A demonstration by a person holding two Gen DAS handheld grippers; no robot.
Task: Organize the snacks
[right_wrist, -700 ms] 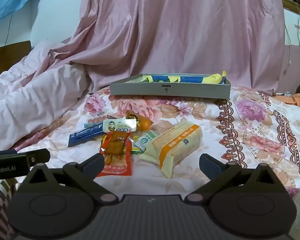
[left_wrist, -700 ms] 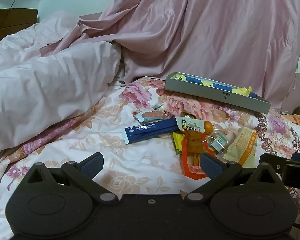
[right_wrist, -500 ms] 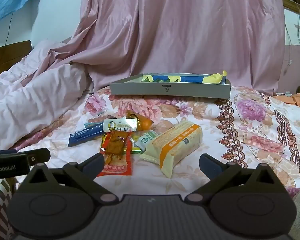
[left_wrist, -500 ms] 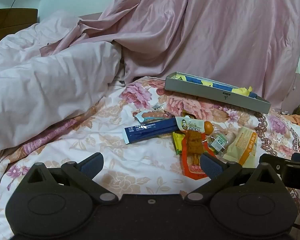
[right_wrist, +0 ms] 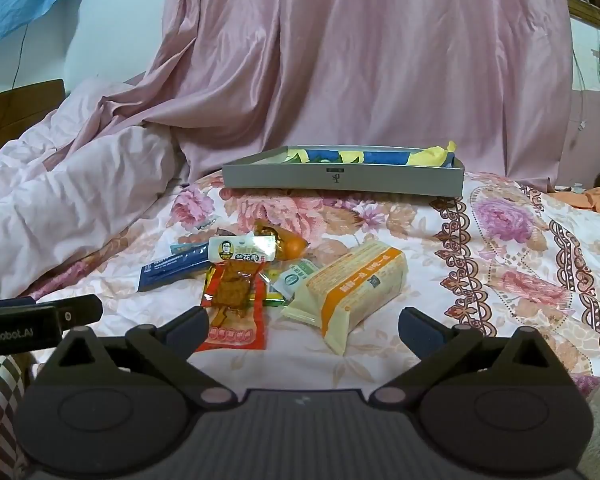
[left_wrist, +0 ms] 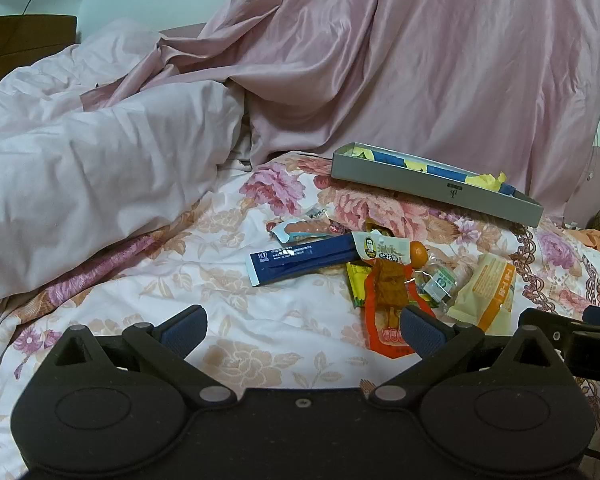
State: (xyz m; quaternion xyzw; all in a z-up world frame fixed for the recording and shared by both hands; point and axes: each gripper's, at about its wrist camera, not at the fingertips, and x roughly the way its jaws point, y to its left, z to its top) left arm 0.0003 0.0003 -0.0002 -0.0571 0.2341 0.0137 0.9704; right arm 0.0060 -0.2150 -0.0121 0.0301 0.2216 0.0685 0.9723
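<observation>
A heap of snack packets lies on the floral bedsheet [left_wrist: 148,280]: a long blue packet [left_wrist: 300,258] [right_wrist: 172,268], a red packet of brown strips [left_wrist: 388,308] [right_wrist: 234,304], a cream and orange pack [left_wrist: 488,292] [right_wrist: 356,286], a white packet with a face [right_wrist: 242,251], a sausage packet [left_wrist: 304,228]. Behind them stands a grey shallow box [left_wrist: 432,182] [right_wrist: 340,178] holding blue and yellow packets. My left gripper [left_wrist: 302,330] is open, short of the heap and left of it. My right gripper [right_wrist: 304,330] is open, nothing between its fingers, just before the cream pack.
A rumpled pale pink duvet [left_wrist: 84,176] rises at the left. A pink sheet [right_wrist: 360,60] hangs behind the box. Orange cloth [right_wrist: 596,200] lies at the far right. The other gripper's body shows at each view's edge [right_wrist: 28,324].
</observation>
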